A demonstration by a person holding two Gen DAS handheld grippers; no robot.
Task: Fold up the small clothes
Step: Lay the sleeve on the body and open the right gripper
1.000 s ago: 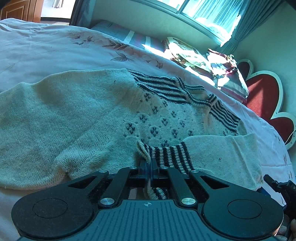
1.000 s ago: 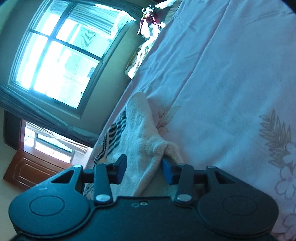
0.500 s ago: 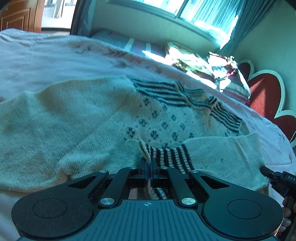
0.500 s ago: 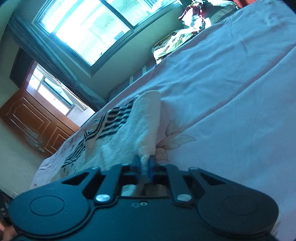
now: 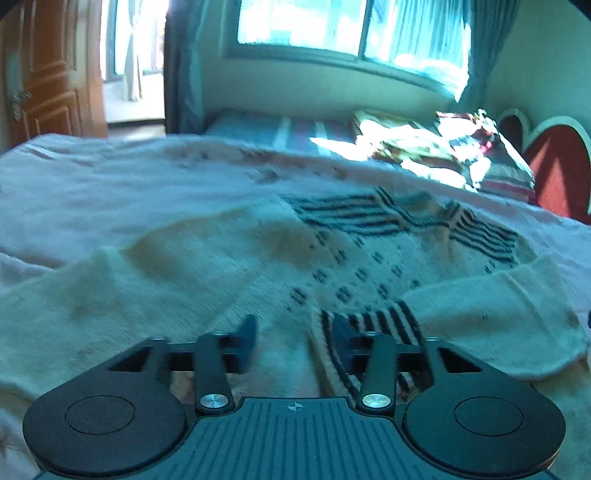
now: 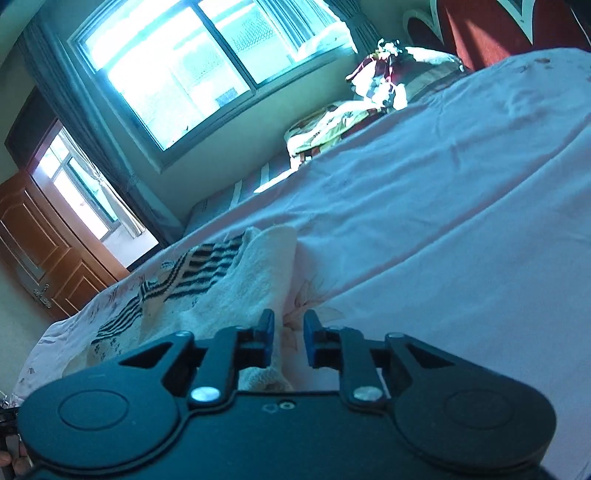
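A cream knitted sweater (image 5: 221,266) with dark stripes and small dark motifs lies spread on the pink bedsheet (image 5: 110,177). One sleeve is folded across its front, and the sleeve's striped cuff (image 5: 373,325) lies just ahead of my left gripper (image 5: 293,338), which is open and holds nothing. In the right wrist view the sweater (image 6: 255,280) lies to the left, and my right gripper (image 6: 289,338) is open at its folded edge, holding nothing.
A pile of colourful clothes (image 5: 424,147) lies at the far side of the bed by the window (image 5: 351,29). A red heart-shaped headboard (image 5: 557,166) stands at the right. A wooden door (image 6: 37,254) is at the left.
Both grippers were shut on the sweater half a second ago and have opened and let go. The left view has tilted up and drawn back a little.
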